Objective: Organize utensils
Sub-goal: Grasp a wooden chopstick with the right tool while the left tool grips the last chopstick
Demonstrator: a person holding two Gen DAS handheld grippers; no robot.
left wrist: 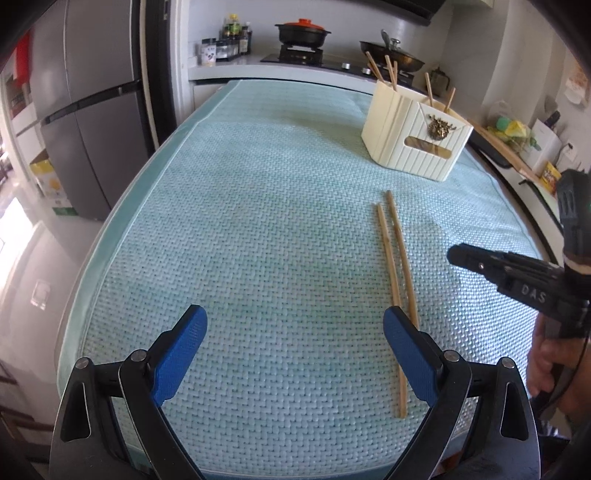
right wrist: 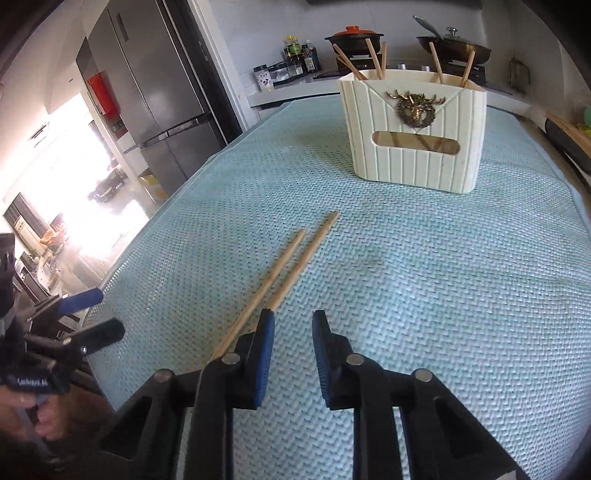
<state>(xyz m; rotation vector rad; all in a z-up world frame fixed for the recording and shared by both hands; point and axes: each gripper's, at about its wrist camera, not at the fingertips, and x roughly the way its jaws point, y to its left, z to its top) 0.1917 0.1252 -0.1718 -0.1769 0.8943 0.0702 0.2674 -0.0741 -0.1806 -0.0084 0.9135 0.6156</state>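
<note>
Two wooden chopsticks (left wrist: 397,266) lie side by side on the light blue woven mat (left wrist: 258,221); they also show in the right wrist view (right wrist: 291,266). A cream utensil holder (left wrist: 415,138) with a brass emblem stands behind them, several chopsticks upright in it; it shows in the right wrist view too (right wrist: 413,133). My left gripper (left wrist: 295,350) is wide open and empty, its right finger beside the chopsticks' near ends. My right gripper (right wrist: 293,354) is partly open and empty, just right of the chopsticks' near ends, low over the mat.
A counter with a stove, a black pot (left wrist: 303,31), a wok (left wrist: 395,55) and spice bottles (left wrist: 229,40) stands behind the table. A grey refrigerator (left wrist: 88,110) is at the left. A shelf with small items (left wrist: 517,136) runs along the right.
</note>
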